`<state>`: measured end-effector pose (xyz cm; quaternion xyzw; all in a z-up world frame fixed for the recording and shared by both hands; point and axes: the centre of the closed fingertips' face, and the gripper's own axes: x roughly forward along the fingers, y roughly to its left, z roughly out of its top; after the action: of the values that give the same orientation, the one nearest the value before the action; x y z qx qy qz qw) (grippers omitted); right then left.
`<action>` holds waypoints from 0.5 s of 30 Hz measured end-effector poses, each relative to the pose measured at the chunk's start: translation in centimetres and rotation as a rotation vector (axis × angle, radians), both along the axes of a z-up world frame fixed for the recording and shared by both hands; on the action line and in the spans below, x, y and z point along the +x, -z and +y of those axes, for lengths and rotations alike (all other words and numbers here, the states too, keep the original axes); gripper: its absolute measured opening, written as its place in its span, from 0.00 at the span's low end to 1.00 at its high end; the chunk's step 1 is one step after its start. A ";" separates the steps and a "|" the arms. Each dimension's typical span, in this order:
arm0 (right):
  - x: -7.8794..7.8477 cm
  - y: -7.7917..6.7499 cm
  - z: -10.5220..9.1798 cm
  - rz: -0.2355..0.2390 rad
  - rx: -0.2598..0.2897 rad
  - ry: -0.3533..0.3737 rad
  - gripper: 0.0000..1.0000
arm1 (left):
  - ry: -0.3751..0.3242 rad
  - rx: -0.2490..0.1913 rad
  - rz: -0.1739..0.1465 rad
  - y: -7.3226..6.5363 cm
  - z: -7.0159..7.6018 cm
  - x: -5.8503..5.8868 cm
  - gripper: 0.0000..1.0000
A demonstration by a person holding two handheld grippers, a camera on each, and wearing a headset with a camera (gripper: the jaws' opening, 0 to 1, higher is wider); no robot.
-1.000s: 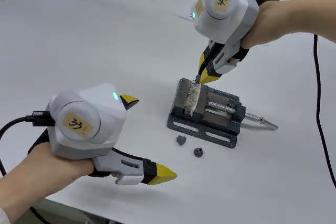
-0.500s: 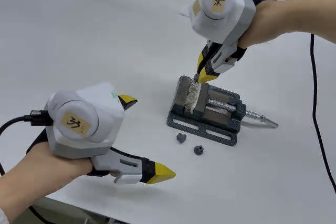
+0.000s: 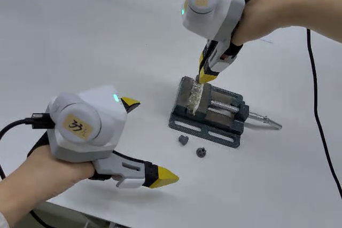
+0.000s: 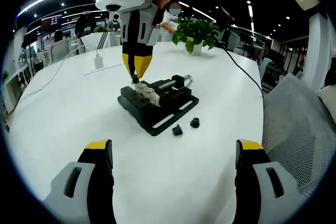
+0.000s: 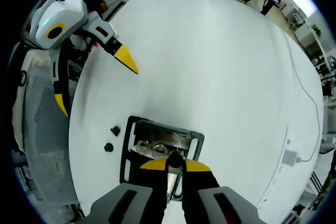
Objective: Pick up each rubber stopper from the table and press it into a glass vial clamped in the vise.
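A dark vise [image 3: 214,124] sits mid-table with glass vials [image 3: 195,97] clamped in its jaws. My right gripper [image 3: 200,78] points down right over the vials, shut on a dark rubber stopper [image 5: 175,159] at its yellow tips, above the vials [image 5: 155,149]. Two loose stoppers [image 3: 184,141] [image 3: 201,152] lie on the table in front of the vise. My left gripper [image 3: 148,139] hovers open and empty at the lower left, well short of them. In the left gripper view the vise [image 4: 157,103], the stoppers [image 4: 177,129] [image 4: 195,123] and the right gripper [image 4: 135,74] lie ahead.
A black cable [image 3: 315,105] runs down the table's right side. The vise's screw handle [image 3: 264,121] sticks out to the right. The table's near edge [image 3: 80,206] lies just under my left hand. A mesh chair [image 4: 299,129] stands beside the table.
My right gripper has swung leftward and stands more upright over the vials, its tips still just above them. The left gripper has held its place.
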<state>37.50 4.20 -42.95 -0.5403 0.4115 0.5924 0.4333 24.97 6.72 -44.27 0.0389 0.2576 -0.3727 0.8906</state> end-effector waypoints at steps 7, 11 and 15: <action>0.0 0.1 0.0 0.006 -0.001 0.103 0.04 | 0.002 -0.004 0.000 0.0 -0.1 0.1 0.97; -0.2 0.2 -0.1 0.031 -0.003 0.182 0.04 | 0.003 -0.005 0.002 0.0 -0.1 0.0 0.97; 0.0 0.4 -0.1 0.037 -0.017 0.200 0.05 | 0.004 -0.005 0.006 0.2 -0.2 0.0 0.97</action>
<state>37.50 4.13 -43.33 -0.4890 0.4762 0.5527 0.4781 24.95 6.55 -44.46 0.0361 0.2592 -0.3754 0.8891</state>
